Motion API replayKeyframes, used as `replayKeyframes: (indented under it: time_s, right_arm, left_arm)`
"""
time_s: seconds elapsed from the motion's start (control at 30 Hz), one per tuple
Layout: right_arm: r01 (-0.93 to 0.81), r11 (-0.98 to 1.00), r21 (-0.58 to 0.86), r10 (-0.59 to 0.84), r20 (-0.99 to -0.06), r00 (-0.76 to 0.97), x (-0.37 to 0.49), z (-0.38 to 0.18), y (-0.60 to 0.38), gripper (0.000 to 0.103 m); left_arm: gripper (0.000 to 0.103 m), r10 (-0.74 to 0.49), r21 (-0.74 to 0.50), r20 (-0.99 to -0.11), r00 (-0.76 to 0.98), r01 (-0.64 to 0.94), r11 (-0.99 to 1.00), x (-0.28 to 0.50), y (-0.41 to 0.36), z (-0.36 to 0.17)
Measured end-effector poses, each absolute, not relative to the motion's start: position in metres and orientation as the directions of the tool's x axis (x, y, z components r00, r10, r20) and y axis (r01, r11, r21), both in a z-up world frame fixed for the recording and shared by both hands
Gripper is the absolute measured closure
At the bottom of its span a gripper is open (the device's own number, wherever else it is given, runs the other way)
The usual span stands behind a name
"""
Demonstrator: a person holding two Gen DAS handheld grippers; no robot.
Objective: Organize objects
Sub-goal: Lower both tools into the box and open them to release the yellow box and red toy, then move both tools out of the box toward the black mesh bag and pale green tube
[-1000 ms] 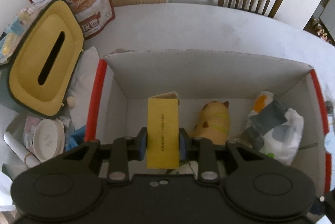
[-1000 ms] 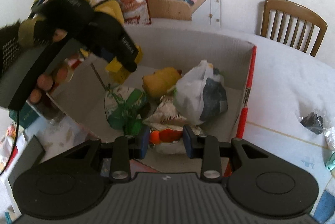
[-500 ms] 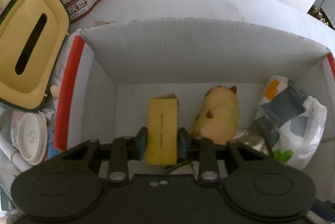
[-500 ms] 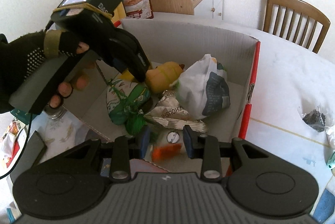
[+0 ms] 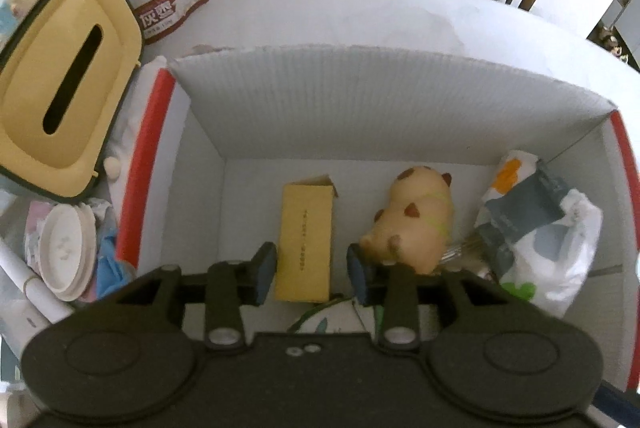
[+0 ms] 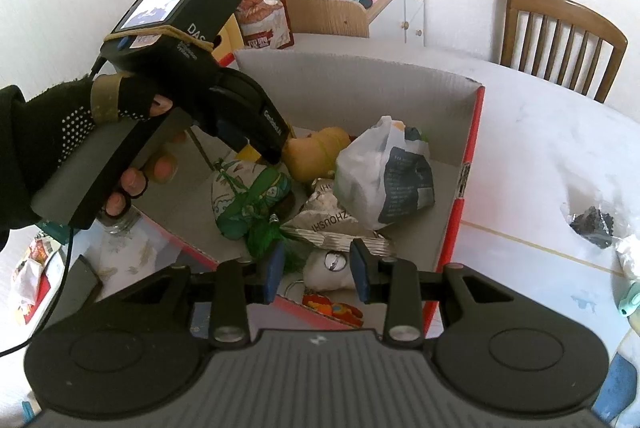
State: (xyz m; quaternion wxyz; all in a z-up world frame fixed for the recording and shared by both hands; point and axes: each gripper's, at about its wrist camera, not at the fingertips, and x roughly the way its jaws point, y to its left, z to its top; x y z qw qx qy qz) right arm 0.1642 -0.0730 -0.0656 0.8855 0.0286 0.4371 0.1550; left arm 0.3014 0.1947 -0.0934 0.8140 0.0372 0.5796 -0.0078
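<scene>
Now that the box holds the yellow carton flat on its floor beside the plush, the left gripper is opening, pads clear of it; delivery looks finished. Right gripper hovers, part-open, empty.

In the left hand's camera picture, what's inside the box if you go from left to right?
Yellow box → yellow toy animal with brown spots → white plastic bag, all in the cardboard box.
</scene>
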Motion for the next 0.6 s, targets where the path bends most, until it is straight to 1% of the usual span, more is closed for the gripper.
replayKeyframes:
  time_s: [0.1, 0.2, 0.37, 0.47, 0.6]
  right_arm:
    - [-0.255, 0.947, 0.196, 0.311, -0.758, 0.573, 0.159, -0.061, -0.077, 0.068]
    - [-0.254, 0.945, 0.208, 0.320, -0.748, 0.581, 0.153, -0.056, -0.084, 0.066]
    - [-0.255, 0.937, 0.237, 0.345, -0.724, 0.597, 0.141, -0.043, -0.101, 0.066]
    - [-0.266, 0.932, 0.245, 0.359, -0.708, 0.608, 0.132, -0.035, -0.112, 0.061]
    - [-0.282, 0.925, 0.255, 0.379, -0.693, 0.614, 0.118, -0.026, -0.130, 0.060]
  left_arm:
    - [0.056, 0.030, 0.050, -0.939, 0.342, 0.050, 0.998, 0.296, 0.193, -0.087]
    - [0.054, 0.024, 0.042, -0.934, 0.355, 0.044, 0.998, 0.286, 0.189, -0.079]
    - [0.049, 0.010, 0.033, -0.922, 0.387, 0.052, 0.998, 0.265, 0.175, -0.061]
    - [0.045, -0.010, 0.018, -0.912, 0.410, 0.064, 0.998, 0.250, 0.161, -0.048]
    - [0.045, -0.035, 0.003, -0.897, 0.440, 0.084, 0.996, 0.231, 0.137, -0.033]
